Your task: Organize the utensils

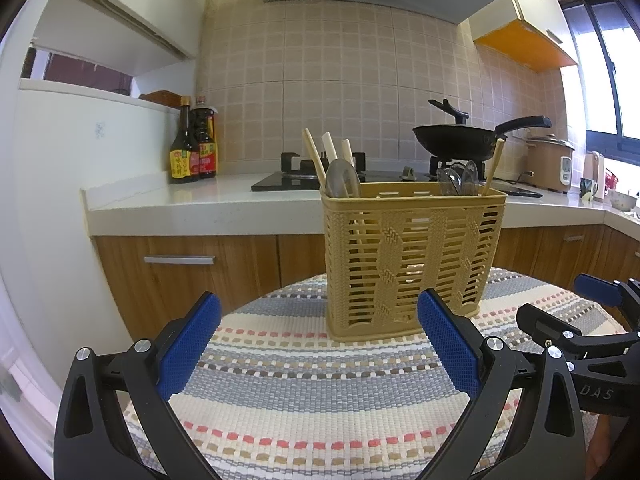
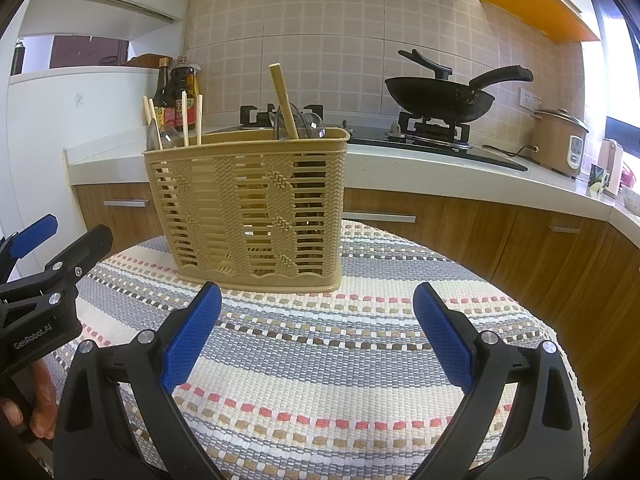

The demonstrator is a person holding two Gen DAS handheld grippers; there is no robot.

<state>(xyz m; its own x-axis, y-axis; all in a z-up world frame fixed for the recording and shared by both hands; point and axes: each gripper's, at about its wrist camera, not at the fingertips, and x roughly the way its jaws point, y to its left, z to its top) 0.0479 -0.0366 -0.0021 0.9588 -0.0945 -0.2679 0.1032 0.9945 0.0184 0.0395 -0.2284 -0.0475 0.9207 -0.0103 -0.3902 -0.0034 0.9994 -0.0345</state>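
A tan plastic utensil basket [image 1: 408, 256] stands upright on a round table with a striped woven cloth [image 1: 304, 392]. It holds wooden chopsticks [image 1: 314, 158] and clear spoons [image 1: 342, 178] on its left side, and more clear spoons [image 1: 460, 178] and one chopstick [image 1: 493, 166] on its right. My left gripper [image 1: 320, 344] is open and empty, just in front of the basket. My right gripper [image 2: 320, 340] is open and empty, in front of the basket [image 2: 256, 208]. Each gripper shows at the edge of the other's view.
Behind the table runs a white counter [image 1: 192, 204] with wooden cabinets, sauce bottles [image 1: 194, 144], a gas hob with a black wok [image 1: 460, 140], a rice cooker [image 1: 550, 162] and cups at the right.
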